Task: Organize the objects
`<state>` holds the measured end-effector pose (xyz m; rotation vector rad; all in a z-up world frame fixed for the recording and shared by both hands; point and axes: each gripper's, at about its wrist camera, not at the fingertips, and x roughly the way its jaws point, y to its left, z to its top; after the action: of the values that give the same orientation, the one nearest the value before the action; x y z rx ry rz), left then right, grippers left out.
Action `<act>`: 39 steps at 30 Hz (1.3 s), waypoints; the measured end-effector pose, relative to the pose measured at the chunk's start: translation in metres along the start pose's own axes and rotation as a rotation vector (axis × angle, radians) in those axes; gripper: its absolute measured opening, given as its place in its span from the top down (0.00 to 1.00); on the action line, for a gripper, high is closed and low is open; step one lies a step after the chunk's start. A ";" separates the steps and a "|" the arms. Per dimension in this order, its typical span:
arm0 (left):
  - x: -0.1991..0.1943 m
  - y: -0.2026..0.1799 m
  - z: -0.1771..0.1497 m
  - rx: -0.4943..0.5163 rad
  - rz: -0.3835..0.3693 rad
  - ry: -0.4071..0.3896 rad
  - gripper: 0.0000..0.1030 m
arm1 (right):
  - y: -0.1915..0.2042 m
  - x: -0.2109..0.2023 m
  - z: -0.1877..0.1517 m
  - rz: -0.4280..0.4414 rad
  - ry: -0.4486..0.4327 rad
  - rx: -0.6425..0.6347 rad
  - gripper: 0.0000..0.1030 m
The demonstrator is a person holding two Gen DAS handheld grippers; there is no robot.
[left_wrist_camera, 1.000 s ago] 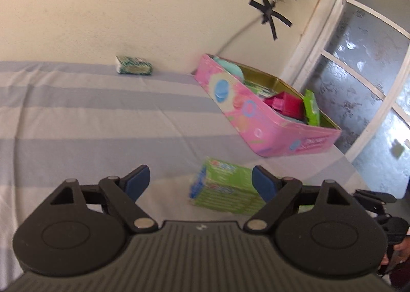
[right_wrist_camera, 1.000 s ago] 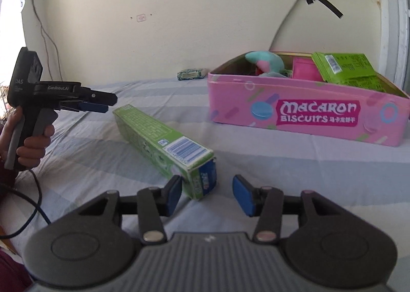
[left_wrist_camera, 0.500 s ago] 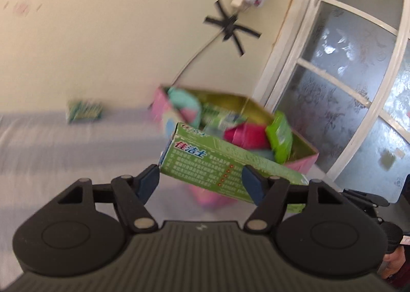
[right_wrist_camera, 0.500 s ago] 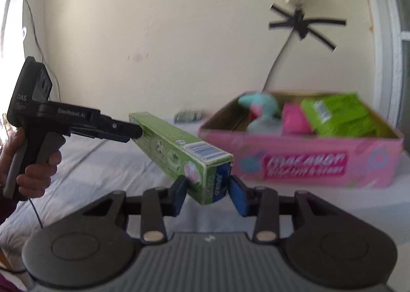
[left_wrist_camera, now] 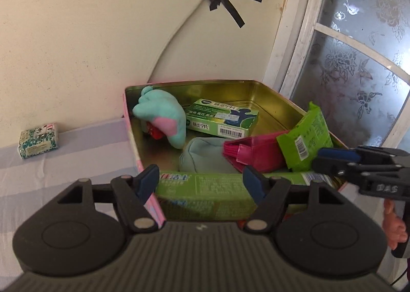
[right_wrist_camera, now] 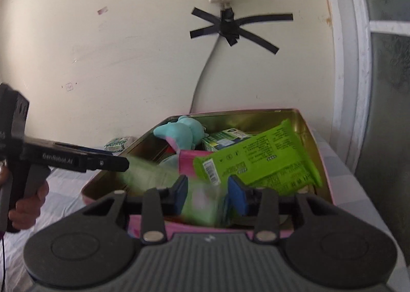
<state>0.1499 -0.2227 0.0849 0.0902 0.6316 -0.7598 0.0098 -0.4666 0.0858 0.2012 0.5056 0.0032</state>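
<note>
Left wrist view looks down over the left gripper (left_wrist_camera: 201,181), whose blue pads sit on either long side of a long green toothpaste box (left_wrist_camera: 202,189), partly closed and clamped on it; the box lies level across the near end of the pink tin (left_wrist_camera: 130,122), above the things inside. Its far end reaches the right gripper (left_wrist_camera: 333,157), seen side-on at the right edge of the picture with a person's fingers (left_wrist_camera: 396,225) below it. Inside the tin, a teal and pink plush toy (left_wrist_camera: 164,117) leans in the far left corner, a green medicine box (left_wrist_camera: 223,120) lies flat beside it toward the far wall, a pale blue soft item (left_wrist_camera: 202,156) sits in the middle, a magenta pouch (left_wrist_camera: 253,153) lies right of that, and a bright green wipes packet (left_wrist_camera: 305,138) leans on the right wall. On the striped bedsheet (left_wrist_camera: 77,148), well apart from the tin and against the wall, rests a small patterned packet (left_wrist_camera: 38,139). Right wrist view shows the right gripper (right_wrist_camera: 208,193) narrowly closed on the blurred green end of the toothpaste box (right_wrist_camera: 202,202), held above the tin's near rim (right_wrist_camera: 205,228). The left gripper (right_wrist_camera: 112,162) enters from the left, gripped by a hand (right_wrist_camera: 28,204), its tip meeting the box's other end. The wipes packet (right_wrist_camera: 266,161) rests just beyond the right gripper's pads. Both pairs of jaws have just been closing on the box.
</note>
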 end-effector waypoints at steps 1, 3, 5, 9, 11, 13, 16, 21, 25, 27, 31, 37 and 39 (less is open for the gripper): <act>0.002 -0.003 -0.001 0.012 0.017 0.007 0.28 | -0.002 0.011 0.001 0.004 0.019 0.008 0.64; 0.002 -0.010 -0.002 0.043 0.044 0.016 0.28 | 0.005 0.032 -0.001 -0.010 0.050 -0.021 0.67; -0.002 -0.015 -0.003 0.070 0.059 0.014 0.28 | 0.017 0.037 -0.003 -0.020 0.018 -0.071 0.67; -0.017 -0.028 -0.006 0.118 0.092 -0.014 0.28 | 0.023 0.020 -0.001 0.008 -0.062 -0.036 0.67; -0.025 -0.034 -0.009 0.131 0.101 -0.026 0.28 | 0.024 0.009 -0.003 0.003 -0.083 -0.014 0.66; -0.035 -0.041 -0.014 0.142 0.108 -0.038 0.28 | 0.024 -0.003 -0.006 -0.003 -0.096 0.004 0.66; -0.047 -0.050 -0.023 0.162 0.135 -0.049 0.27 | 0.029 -0.025 -0.017 -0.008 -0.123 0.031 0.66; -0.066 -0.057 -0.042 0.184 0.181 -0.044 0.27 | 0.040 -0.059 -0.038 -0.008 -0.178 0.097 0.64; -0.081 -0.051 -0.058 0.172 0.206 -0.033 0.27 | 0.052 -0.070 -0.053 0.023 -0.191 0.155 0.64; -0.087 -0.045 -0.065 0.162 0.218 -0.028 0.27 | 0.060 -0.070 -0.059 0.042 -0.183 0.171 0.64; -0.096 -0.031 -0.078 0.140 0.247 -0.016 0.27 | 0.077 -0.065 -0.069 0.070 -0.151 0.190 0.64; -0.105 -0.011 -0.097 0.097 0.264 0.005 0.27 | 0.104 -0.054 -0.082 0.070 -0.104 0.164 0.64; -0.107 -0.008 -0.103 0.090 0.262 0.008 0.27 | 0.110 -0.052 -0.086 0.067 -0.093 0.159 0.64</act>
<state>0.0338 -0.1324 0.0633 0.2540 0.5796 -0.5348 -0.0722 -0.3454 0.0586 0.3724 0.4064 0.0191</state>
